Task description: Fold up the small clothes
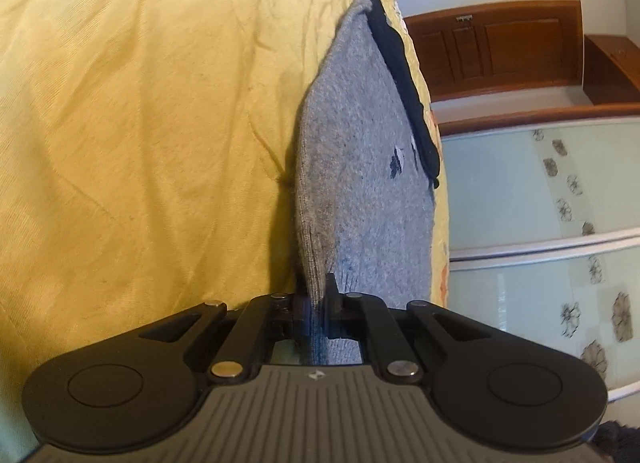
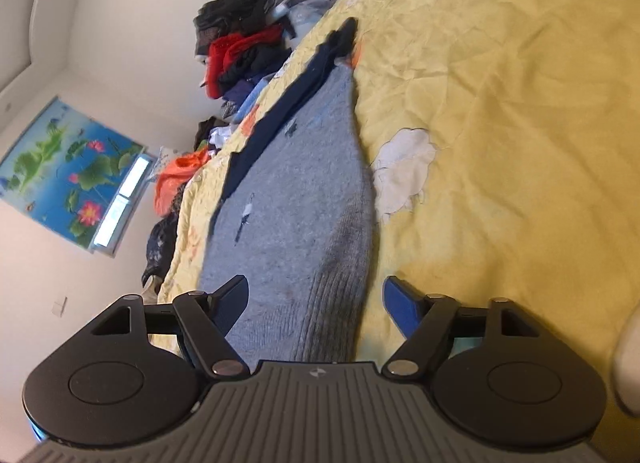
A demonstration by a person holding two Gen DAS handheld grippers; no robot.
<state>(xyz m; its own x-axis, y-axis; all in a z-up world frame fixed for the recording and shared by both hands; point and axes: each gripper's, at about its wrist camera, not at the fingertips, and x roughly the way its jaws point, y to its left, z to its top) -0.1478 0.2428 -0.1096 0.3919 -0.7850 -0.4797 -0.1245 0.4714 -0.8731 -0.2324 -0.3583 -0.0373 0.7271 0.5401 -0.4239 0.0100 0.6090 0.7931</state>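
A grey knitted garment with small dark marks lies on a yellow bedsheet. A dark garment lies along its far edge. My left gripper is shut on the ribbed near edge of the grey garment. In the right wrist view the same grey garment runs away from me, with the dark garment beside it. My right gripper is open, its fingers either side of the ribbed hem, which lies between them.
A pile of mixed clothes sits at the far end of the bed, with more clothes along the bed's edge. A wooden bed frame and patterned glass panels stand beyond the bed. A picture hangs on the wall.
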